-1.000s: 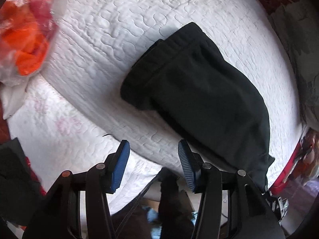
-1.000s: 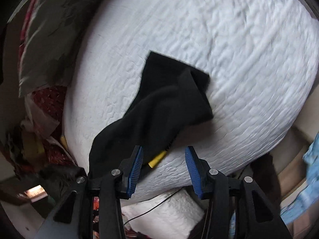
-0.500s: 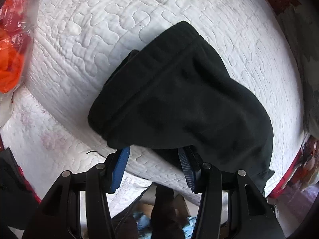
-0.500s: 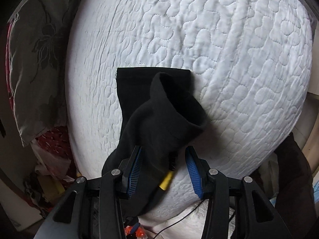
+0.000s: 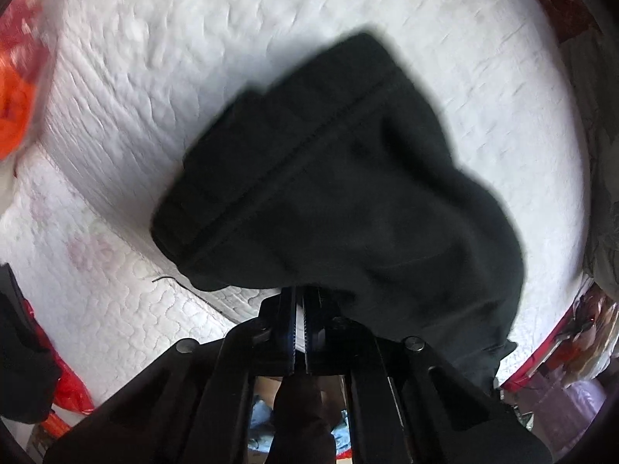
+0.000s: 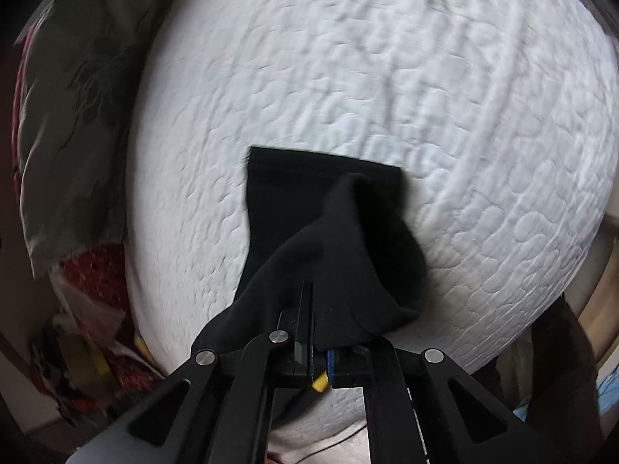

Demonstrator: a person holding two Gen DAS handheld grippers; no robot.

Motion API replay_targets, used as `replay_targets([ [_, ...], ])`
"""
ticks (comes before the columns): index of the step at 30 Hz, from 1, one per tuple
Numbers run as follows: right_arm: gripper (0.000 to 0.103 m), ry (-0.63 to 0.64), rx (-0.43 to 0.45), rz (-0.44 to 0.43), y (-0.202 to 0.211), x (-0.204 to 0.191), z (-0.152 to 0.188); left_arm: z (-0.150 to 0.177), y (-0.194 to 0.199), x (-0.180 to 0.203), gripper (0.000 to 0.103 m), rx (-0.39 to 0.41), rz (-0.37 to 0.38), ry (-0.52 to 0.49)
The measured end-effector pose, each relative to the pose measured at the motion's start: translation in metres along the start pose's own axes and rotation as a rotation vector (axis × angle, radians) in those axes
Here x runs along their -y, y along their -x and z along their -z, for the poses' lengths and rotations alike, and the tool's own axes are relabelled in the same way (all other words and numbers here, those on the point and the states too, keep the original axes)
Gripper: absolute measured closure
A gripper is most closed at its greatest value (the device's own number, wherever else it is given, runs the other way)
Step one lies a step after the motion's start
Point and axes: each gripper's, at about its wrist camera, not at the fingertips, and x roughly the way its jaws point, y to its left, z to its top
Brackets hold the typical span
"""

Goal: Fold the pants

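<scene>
A white quilted bed (image 6: pixel 387 77) carries the black pants (image 5: pixel 348 193) near its front edge. The left gripper (image 5: pixel 300 309) pinches their waistband end; the right gripper (image 6: pixel 319 324) is clamped on a leg cuff.

A: How many garments are seen?
B: One pair of black pants (image 5: pixel 348 201) is counted, on one white quilted bed (image 5: pixel 483 89).
A: And claws?
B: Two: one left claw (image 5: pixel 300 311), one right claw (image 6: pixel 319 352).
</scene>
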Motion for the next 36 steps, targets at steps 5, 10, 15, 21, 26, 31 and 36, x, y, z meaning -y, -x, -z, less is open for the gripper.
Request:
replay_targets([
  [5, 0.100, 0.032, -0.010, -0.215, 0.030, -0.060, -0.014, -0.007, 0.088, 0.010, 0.102, 0.207, 0.074, -0.020],
  [10, 0.100, 0.177, -0.003, -0.247, 0.046, -0.084, -0.031, -0.009, 0.083, -0.009, 0.102, 0.164, 0.100, -0.006],
  [15, 0.100, 0.085, -0.031, -0.108, 0.010, -0.040, -0.032, 0.036, 0.050, -0.014, 0.102, 0.080, 0.168, -0.017],
  [21, 0.099, 0.054, -0.055, -0.100, 0.000, -0.029, -0.020, 0.047, 0.015, 0.003, 0.091, -0.017, 0.242, 0.001],
  [26, 0.097, 0.087, -0.061, -0.080, -0.006, -0.045, -0.012, 0.053, 0.008, 0.010, 0.068, -0.026, 0.283, 0.037],
  [31, 0.095, 0.072, -0.067, -0.074, -0.014, -0.047, -0.010, 0.055, -0.003, 0.008, 0.062, -0.017, 0.249, 0.050],
  [36, 0.095, 0.074, -0.070, -0.071, -0.007, -0.033, -0.014, 0.043, -0.015, 0.007, 0.063, -0.016, 0.255, 0.114],
])
